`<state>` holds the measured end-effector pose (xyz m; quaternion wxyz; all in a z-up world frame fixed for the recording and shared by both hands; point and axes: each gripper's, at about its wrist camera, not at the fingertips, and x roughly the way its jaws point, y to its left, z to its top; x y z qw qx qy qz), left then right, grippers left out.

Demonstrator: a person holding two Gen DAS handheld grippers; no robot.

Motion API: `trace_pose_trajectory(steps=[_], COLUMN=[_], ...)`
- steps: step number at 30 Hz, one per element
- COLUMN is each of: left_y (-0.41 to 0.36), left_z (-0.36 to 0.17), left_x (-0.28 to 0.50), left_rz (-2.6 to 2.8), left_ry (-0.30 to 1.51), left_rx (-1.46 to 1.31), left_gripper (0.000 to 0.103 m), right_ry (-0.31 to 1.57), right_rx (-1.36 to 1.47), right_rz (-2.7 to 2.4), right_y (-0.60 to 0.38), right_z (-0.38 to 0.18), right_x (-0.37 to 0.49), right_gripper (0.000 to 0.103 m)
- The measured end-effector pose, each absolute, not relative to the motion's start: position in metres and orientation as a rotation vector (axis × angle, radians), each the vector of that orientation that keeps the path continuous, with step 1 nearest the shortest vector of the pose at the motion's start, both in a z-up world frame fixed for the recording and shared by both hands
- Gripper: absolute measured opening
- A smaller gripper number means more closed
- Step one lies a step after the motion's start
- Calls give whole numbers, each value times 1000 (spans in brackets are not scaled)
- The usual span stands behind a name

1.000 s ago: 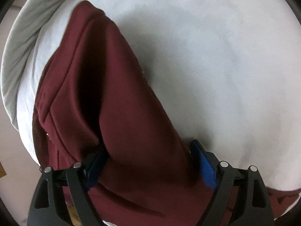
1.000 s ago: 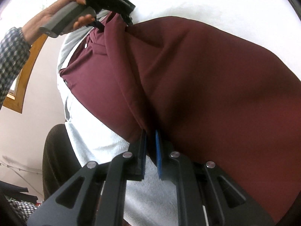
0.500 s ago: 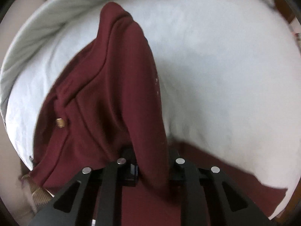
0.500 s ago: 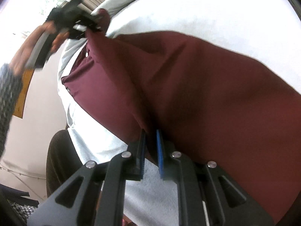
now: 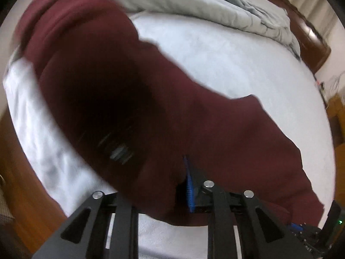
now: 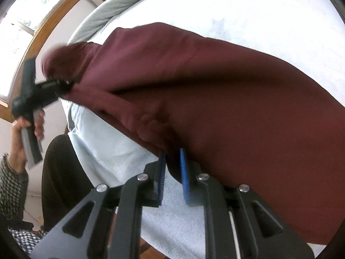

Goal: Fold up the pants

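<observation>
In the right wrist view, a hand (image 6: 28,129) in a checked sleeve (image 6: 10,183) at the far left grips the handle of the left gripper (image 6: 70,83), whose fingers pinch a bunched end of the dark red pants (image 6: 215,90) and hold it up off the bed (image 6: 258,10). The left jaws have just been opening slightly, yet the cloth stays caught between them. A wood-framed window (image 6: 32,21) shows behind that hand, and a grey blanket (image 6: 97,19) lies along the bed's far edge. From the lifted end the pants stretch rightward across the white sheet, folded over on themselves. At the bottom centre the right gripper (image 6: 172,168) has a fold of the pants' lower edge between its blue-padded fingers (image 6: 185,177); its jaws have just been opening a little, a narrow gap shows between the pads, and I cannot tell whether they still press on the cloth. In the left wrist view, blurred, the pants (image 5: 194,129) fill the left and centre, draped over the left gripper (image 5: 170,185), hiding one finger while one blue pad (image 5: 189,185) shows against the cloth; the grey blanket (image 5: 237,8) and a wooden headboard (image 5: 310,41) lie to the right.
</observation>
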<state>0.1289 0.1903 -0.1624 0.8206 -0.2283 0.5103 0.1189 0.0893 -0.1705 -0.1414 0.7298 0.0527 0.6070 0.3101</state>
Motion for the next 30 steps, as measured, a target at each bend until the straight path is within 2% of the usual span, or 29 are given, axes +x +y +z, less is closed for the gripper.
trace_pose_trajectory(steps=[1,2,3,4,5,8,11,12,18,23,25,27,30], left_y=[188,193,195,190,193,188,172,161,115,90,83,78,83], left_z=[-159,-166,-166,-167,-169,-173,-173,-171,-191,-206,-210,-213,-216], left_x=[125,118,118,118,120,121,113,108,102,121,127,131,131], left_rz=[242,222,195,175,157,180,168,153,-74,-131,-142,-120,-86], left_ry=[1068,1047,1035,1025,1015,1058,1063,1070,1124,1168,1189,1210,1232], left_rx=[-523,-575,-647,-697,-738,-720,-732,-746,-908,-1023,-1013,-982,-980], left_gripper=[26,37,47,52,63,67,82,83,82,78,72,58,45], right_ry=[1339,1337,1336,1336,1323,1302,1296,1296,1292,1288,1286,1292,1292], right_rx=[119,120,120,120,113,151,277,311,491,522,531,539,587], right_rz=[685,685,687,695,697,689,643,622,532,478,466,457,425], right_y=[-169,-169,-169,-168,-170,-186,-222,-233,-282,-297,-302,-311,-323], right_z=[-140,-137,-133,-131,-125,-113,-107,-107,-112,-117,-119,-122,-125], right_x=[89,90,90,89,87,77,67,65,55,41,38,36,32], right_gripper=[21,26,38,47,56,56,56,56,54,54,54,54,54])
